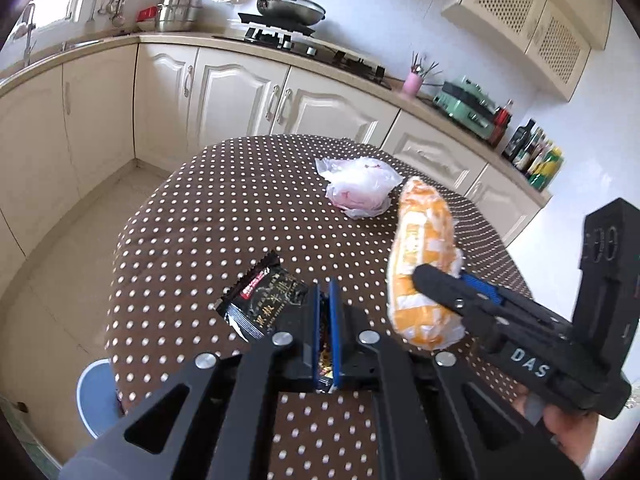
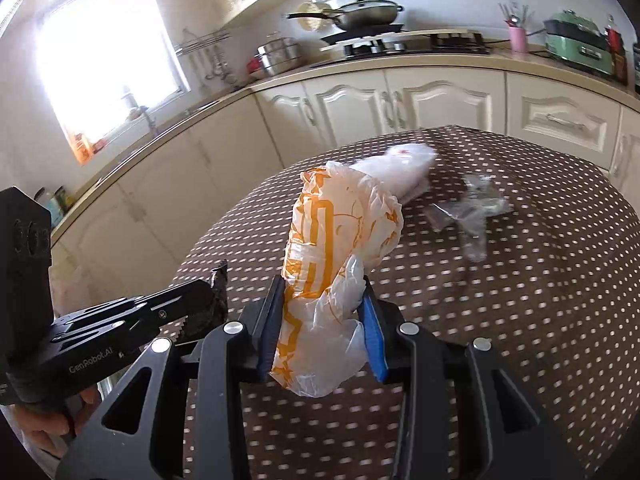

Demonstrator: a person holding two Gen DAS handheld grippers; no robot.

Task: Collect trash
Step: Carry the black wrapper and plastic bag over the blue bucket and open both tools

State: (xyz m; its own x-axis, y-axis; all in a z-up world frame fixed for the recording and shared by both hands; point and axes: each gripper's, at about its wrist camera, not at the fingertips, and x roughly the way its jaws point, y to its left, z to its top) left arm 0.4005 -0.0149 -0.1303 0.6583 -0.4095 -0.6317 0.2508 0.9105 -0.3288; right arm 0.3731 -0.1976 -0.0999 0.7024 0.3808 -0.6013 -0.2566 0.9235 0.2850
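My left gripper (image 1: 325, 292) is shut on a black snack wrapper (image 1: 264, 300) and holds it over the polka-dot table (image 1: 200, 208). My right gripper (image 2: 322, 284) is shut on an orange and white plastic bag (image 2: 320, 240), held up above the table; the bag also shows in the left wrist view (image 1: 424, 256), with the right gripper (image 1: 440, 276) clamped on it. A crumpled white plastic bag (image 1: 360, 186) lies on the table beyond; it shows behind the orange bag in the right wrist view (image 2: 404, 168). A clear plastic wrapper (image 2: 476, 208) lies to its right.
Cream kitchen cabinets (image 1: 240, 88) and a counter with a stove and wok (image 1: 288, 8) run behind the table. A blue stool (image 1: 96, 396) stands at the table's left edge. Bottles (image 1: 536, 156) stand on the counter at right.
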